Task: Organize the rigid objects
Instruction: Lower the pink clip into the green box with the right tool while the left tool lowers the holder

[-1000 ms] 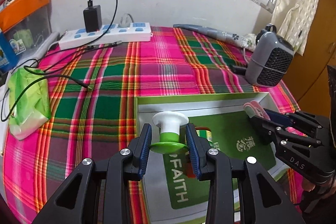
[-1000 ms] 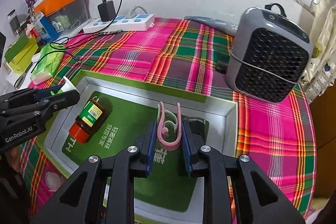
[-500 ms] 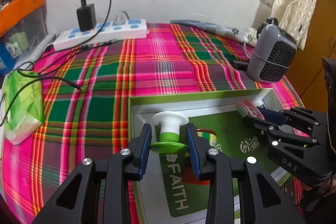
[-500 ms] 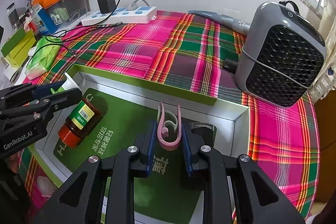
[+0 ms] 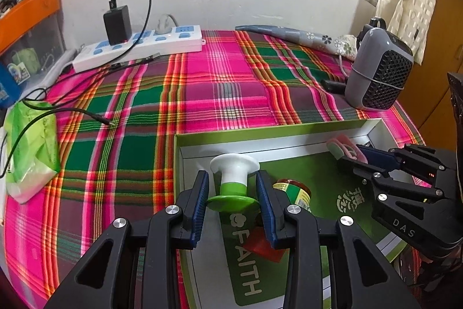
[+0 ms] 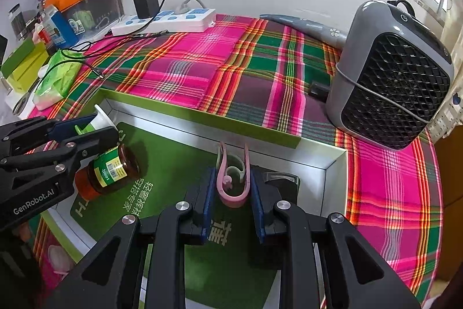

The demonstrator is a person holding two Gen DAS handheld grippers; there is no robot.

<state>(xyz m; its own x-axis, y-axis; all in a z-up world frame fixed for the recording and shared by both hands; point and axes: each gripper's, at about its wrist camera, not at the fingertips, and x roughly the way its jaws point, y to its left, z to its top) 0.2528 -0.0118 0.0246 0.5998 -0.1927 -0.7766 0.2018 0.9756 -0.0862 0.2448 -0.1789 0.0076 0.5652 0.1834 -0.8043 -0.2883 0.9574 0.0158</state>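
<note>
Both grippers are hanging over the green box (image 6: 335,164) on the plaid cloth, each carrying something, so the sorting is looking partly done. The left gripper (image 5: 233,200) is clamping a white-and-green spool-shaped piece (image 5: 233,181) by its green flange above the box's near-left corner; the right gripper (image 6: 233,193) is squeezing a pink clip (image 6: 233,178) over the far-right end, next to a dark object (image 6: 282,181) lying by the box wall that I cannot identify from this view. A brown jar (image 6: 111,170) with a yellow-green label is already lying on its side inside the box. What is left, by my reading, is lowering and letting go of both pieces. The jar is sitting just under the left gripper and crowding its drop spot. Outside the box, a grey heater (image 6: 390,77), a power strip (image 5: 139,47), loose cables and a green packet (image 5: 31,146) are standing well clear.
</note>
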